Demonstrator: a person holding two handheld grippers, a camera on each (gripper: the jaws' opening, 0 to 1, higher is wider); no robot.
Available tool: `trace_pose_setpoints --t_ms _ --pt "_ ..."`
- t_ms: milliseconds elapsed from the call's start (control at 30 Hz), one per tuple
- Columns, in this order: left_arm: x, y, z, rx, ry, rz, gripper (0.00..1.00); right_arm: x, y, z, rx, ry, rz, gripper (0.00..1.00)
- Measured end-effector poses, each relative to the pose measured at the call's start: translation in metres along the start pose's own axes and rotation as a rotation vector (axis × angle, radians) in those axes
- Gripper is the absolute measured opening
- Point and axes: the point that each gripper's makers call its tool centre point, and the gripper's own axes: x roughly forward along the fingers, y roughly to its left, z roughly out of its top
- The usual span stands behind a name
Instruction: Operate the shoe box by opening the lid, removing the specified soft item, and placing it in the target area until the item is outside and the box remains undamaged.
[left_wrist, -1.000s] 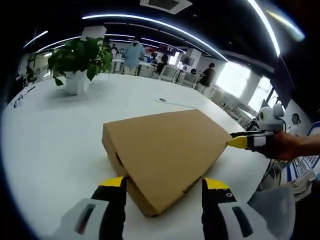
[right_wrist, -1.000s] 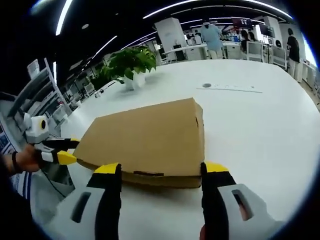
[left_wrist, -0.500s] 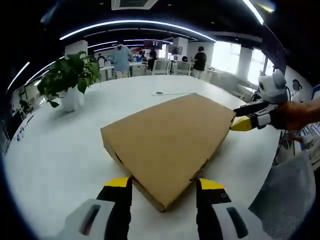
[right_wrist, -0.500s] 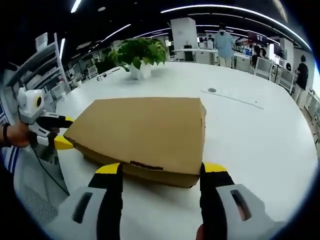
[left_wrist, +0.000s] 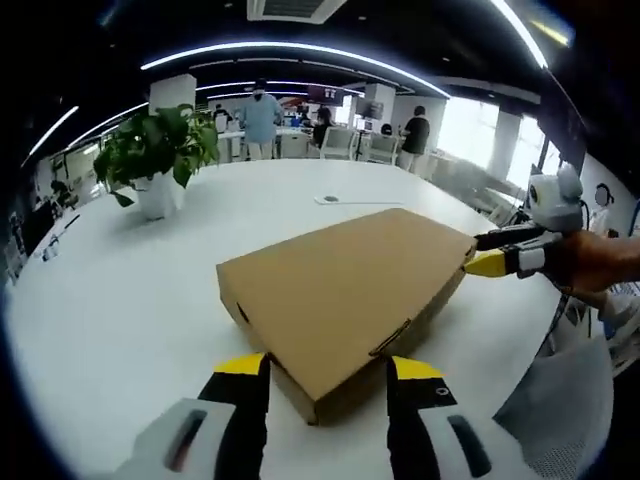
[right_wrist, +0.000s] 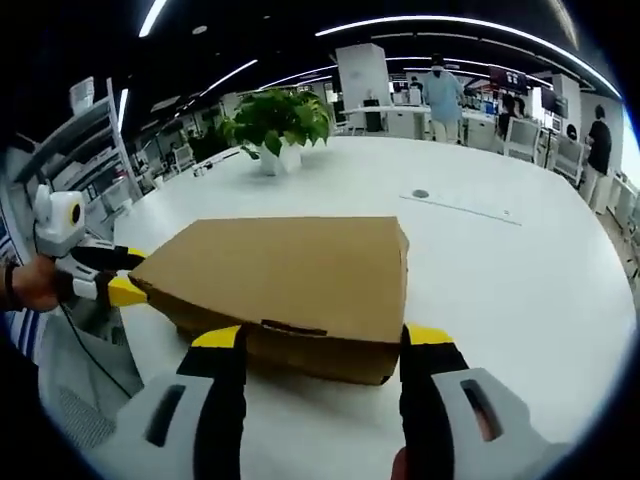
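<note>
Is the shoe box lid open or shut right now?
Shut: the lid lies flat on the shoe box, tab tucked in front.

Large white round table (left_wrist: 120, 290), potted green plant (left_wrist: 155, 150) in a white pot, open-plan office behind with desks and chairs (left_wrist: 340, 145), people standing (left_wrist: 262, 115), bright windows (left_wrist: 475, 130), dark ceiling with long curved light strips (left_wrist: 300, 48), shelving rack (right_wrist: 85, 140).

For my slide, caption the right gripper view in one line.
Open hand-held gripper straddles one end of the closed box on a white table; the other gripper meets its far corner.
</note>
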Motion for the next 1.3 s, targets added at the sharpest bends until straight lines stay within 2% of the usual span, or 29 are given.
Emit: trace_pose_setpoints --t_ms 333,567,733,900,1067,1267,1300 --pt "-0.022 -0.005 0.035 -0.063 -0.090 -0.005 0.44 -0.012 0.001 0.042 0.014 -0.090 0.000 0.57" --pt "-0.033 -0.014 0.059 0.007 -0.130 -0.043 0.52 -0.014 0.001 0.079 0.016 -0.162 -0.014 0.57" --pt "-0.033 -0.007 0.073 0.039 -0.152 -0.030 0.50 -0.013 0.000 0.099 0.017 -0.196 -0.022 0.56" --pt "-0.032 -0.003 0.079 0.082 -0.160 -0.016 0.49 -0.010 -0.003 0.115 0.020 -0.215 -0.028 0.54" --pt "-0.032 0.004 0.088 0.116 -0.173 0.024 0.43 -0.006 -0.005 0.126 0.021 -0.227 -0.027 0.54" --pt "-0.031 0.019 0.096 0.162 -0.189 0.092 0.30 -0.002 -0.007 0.136 0.026 -0.236 -0.023 0.54" --pt "-0.032 0.023 0.099 0.203 -0.200 0.117 0.28 -0.002 -0.007 0.138 0.031 -0.238 -0.020 0.54"
